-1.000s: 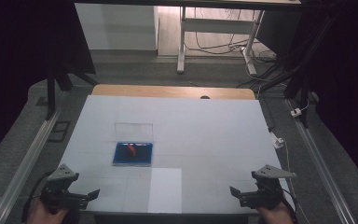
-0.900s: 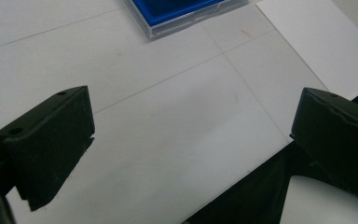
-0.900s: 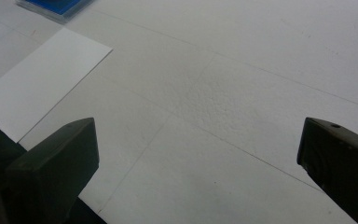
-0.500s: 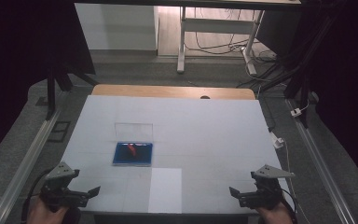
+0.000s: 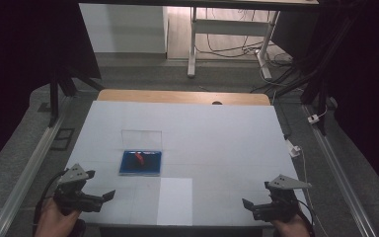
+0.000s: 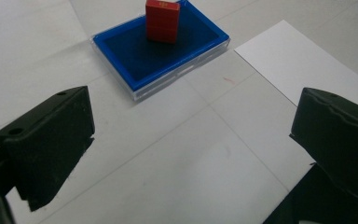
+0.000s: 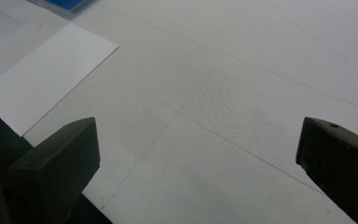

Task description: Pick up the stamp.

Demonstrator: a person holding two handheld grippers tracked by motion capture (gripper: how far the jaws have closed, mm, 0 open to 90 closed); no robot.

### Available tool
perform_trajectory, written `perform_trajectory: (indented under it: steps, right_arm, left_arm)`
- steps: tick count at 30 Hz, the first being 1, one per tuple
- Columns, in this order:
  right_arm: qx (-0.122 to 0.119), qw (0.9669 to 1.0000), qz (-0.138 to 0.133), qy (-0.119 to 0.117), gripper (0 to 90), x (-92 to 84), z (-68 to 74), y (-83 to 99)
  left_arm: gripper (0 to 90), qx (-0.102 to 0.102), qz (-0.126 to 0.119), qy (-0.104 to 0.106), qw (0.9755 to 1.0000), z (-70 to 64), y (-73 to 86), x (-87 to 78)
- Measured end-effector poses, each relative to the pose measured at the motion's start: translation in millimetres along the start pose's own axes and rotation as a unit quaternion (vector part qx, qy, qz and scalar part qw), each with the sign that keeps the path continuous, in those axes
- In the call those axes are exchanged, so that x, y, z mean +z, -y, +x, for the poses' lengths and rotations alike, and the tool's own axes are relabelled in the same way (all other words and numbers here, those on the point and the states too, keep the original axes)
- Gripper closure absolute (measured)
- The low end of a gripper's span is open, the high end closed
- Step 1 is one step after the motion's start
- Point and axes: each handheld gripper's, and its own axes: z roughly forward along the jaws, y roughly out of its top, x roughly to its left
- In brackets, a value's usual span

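Jaws wide on both grippers; red block (image 6: 162, 21) shows unreadable gold print.

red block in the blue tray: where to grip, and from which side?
Grip the red block on its two broad flat faces, near the top. It stands upright in the shallow blue tray, so probably come from above, clear of the rim. The left gripper is nearer and open.
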Motion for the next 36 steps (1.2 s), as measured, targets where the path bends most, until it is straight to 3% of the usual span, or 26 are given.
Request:
perform_trajectory:
  steps: [18,36]
  right_arm:
    - [0.017,0.9998,-0.008,-0.002,0.0,-1.4,-3.2,0.5]
    - [0.006,0.9999,-0.007,-0.01,0.0,-1.5,-2.1,0.4]
  left_arm:
    - [0.0,0.017,0.008,0.014,0.9997,0.5,-29.6,36.8]
    - [0.0,0.02,0.03,0.006,0.9993,13.3,-54.9,80.1]
